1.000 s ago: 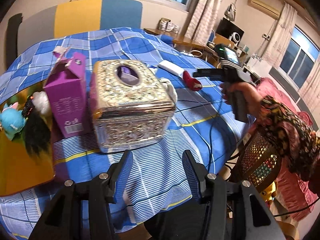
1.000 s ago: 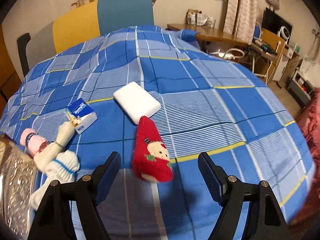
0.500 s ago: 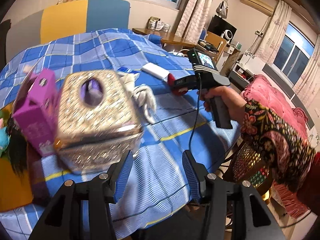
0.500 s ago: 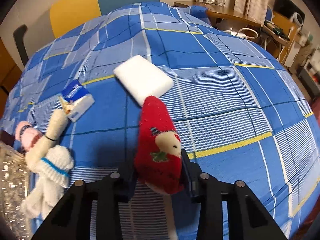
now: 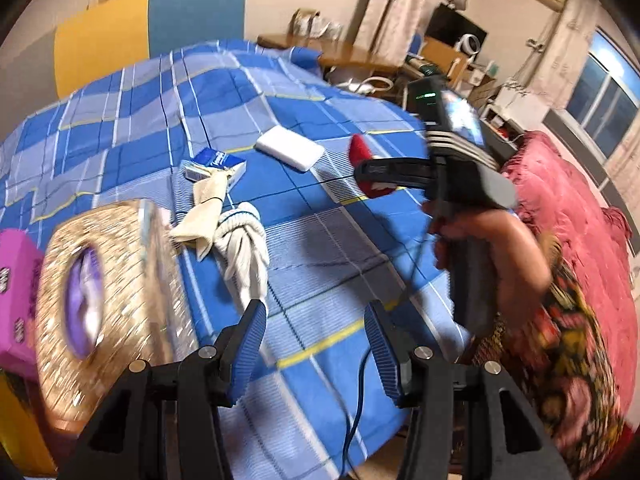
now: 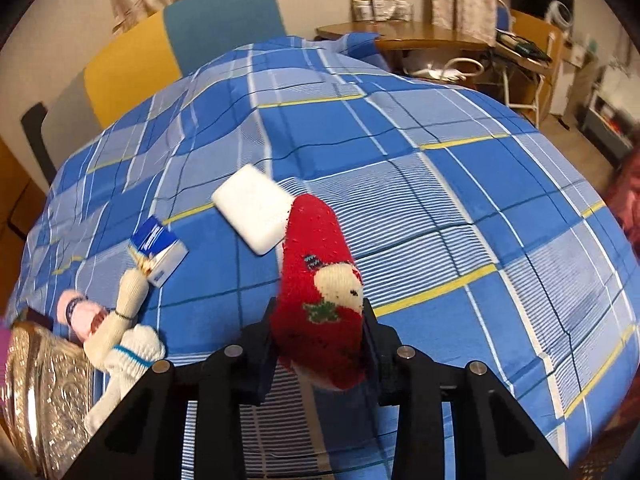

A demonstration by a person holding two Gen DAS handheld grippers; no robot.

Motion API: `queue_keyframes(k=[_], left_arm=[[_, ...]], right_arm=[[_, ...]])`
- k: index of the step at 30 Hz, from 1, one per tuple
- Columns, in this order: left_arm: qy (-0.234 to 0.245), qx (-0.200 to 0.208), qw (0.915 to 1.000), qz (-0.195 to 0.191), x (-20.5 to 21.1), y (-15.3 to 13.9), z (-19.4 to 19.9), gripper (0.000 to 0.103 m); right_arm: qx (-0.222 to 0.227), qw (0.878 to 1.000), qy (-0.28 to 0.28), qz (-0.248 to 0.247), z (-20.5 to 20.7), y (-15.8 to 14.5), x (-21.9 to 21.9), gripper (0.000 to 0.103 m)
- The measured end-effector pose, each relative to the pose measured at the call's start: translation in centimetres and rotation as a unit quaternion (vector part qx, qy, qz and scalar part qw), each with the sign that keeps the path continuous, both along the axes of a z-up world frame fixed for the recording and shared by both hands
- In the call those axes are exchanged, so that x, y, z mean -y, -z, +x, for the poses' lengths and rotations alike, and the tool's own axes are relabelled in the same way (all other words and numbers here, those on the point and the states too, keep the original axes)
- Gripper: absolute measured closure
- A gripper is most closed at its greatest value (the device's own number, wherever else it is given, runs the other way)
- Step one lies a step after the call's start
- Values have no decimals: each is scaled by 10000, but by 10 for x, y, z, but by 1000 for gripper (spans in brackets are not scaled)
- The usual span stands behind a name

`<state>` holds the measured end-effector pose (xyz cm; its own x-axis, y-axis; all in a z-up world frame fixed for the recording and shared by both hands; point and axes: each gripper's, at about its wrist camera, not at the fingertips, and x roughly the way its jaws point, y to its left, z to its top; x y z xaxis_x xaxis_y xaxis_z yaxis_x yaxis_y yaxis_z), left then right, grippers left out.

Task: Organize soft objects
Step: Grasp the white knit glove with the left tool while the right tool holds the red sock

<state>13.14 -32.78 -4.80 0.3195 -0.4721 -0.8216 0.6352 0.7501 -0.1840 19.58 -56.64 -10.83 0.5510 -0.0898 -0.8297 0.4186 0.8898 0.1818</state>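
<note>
Right wrist, red sock (image 6: pixel 316 280) pinched in tongs (image 6: pixel 320 344), pointing forward

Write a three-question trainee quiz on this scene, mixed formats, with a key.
1. True or false: the right gripper is shut on the red sock.
2. Which lies nearest the white pad? A) gold box B) blue packet C) pink sock
3. Fill in: the left gripper is ____, holding nothing.

Key: 1 true; 2 B; 3 open.
</note>
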Motion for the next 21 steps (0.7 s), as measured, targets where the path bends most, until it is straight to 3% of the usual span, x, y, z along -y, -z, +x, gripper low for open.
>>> queue_keyframes(k=[5,9,13,15,17,21], left_arm=[[-377,-101,9980,504,31,28,36,51],[-703,-60,9914,1103,48,52,56,51],[-929,-381,9859,1335,57,77,71,51],[-990,-464,9863,1238,58,82,74,55],[-1044,-457,9880,1041,55,81,73,84],[-704,-582,9950,399,53,73,57,91]], right_arm=[[156,9995,224,144,-5,-6,13,67],[262,9988,375,158,-8,-10,20,67],[298,9986,358,257,-7,-11,20,67],[331,9986,332,247,-8,-13,18,67],[359,9985,339,225,-8,-14,18,67],[408,9979,398,314,-11,-15,21,67]])
